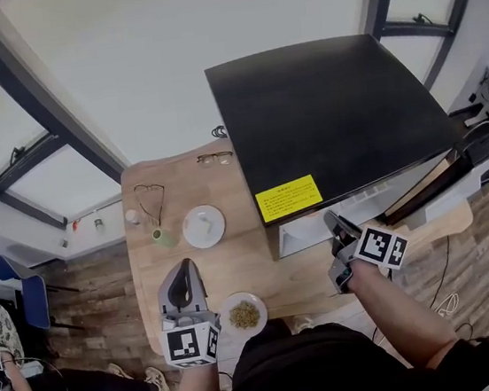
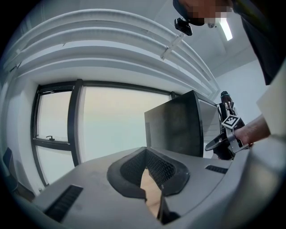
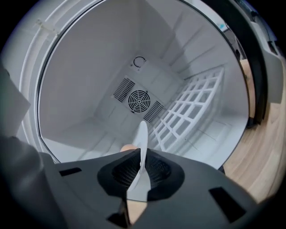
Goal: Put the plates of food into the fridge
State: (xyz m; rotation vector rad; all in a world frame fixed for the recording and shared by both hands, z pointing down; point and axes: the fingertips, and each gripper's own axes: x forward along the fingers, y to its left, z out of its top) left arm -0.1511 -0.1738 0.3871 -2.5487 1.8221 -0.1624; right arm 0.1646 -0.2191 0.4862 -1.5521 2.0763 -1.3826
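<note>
A black mini fridge (image 1: 331,107) stands on the wooden table (image 1: 237,272) with its door (image 1: 444,186) swung open to the right. My right gripper (image 1: 336,225) is at the fridge's mouth. In the right gripper view it (image 3: 142,157) is shut on the rim of a white plate (image 3: 142,132), seen edge-on, with the white fridge interior (image 3: 85,94) just ahead. A plate of greenish food (image 1: 244,314) sits at the table's near edge, just right of my left gripper (image 1: 183,270). The left gripper (image 2: 147,172) is shut and holds nothing.
A bare white plate (image 1: 204,226) lies mid-table, with a small green cup (image 1: 162,237) and two pairs of glasses (image 1: 214,158) farther back. Inside the fridge a white wire shelf (image 3: 190,116) is on the right and a round fan grille (image 3: 138,101) on the back wall.
</note>
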